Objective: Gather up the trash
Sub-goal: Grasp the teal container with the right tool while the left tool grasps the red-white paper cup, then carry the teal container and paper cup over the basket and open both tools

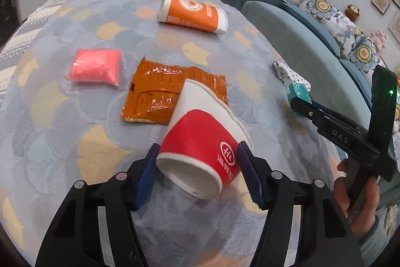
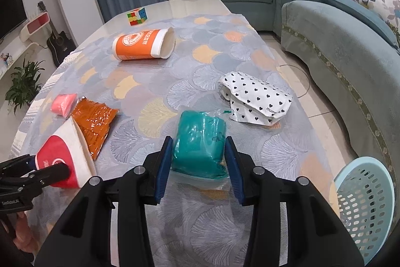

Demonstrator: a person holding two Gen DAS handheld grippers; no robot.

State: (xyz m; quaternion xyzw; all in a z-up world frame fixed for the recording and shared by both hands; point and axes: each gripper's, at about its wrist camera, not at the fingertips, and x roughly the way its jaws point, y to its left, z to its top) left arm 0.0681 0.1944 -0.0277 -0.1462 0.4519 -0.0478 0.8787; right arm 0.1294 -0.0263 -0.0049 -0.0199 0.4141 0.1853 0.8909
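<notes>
On the worktop (image 2: 175, 71), the pale blue basket (image 2: 365, 207) stands on the floor off its edge, nearest the right hand-held gripper (image 2: 200, 162), which clamps the teal bag (image 2: 197, 142). The left hand-held gripper (image 1: 200, 167) grips the red paper cup (image 1: 200, 139), its long axis pointing away, mouth towards the orange wrapper (image 1: 160, 91). The basket's far side is cut off.

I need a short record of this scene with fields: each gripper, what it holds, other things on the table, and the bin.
left gripper: closed on the red paper cup, which is tipped with its base toward the camera
right gripper: closed on the teal bag
table: orange cup on its side, orange wrapper, pink packet, heart-print pouch, puzzle cube
basket: light blue, beside the table, lower right in the right wrist view
</notes>
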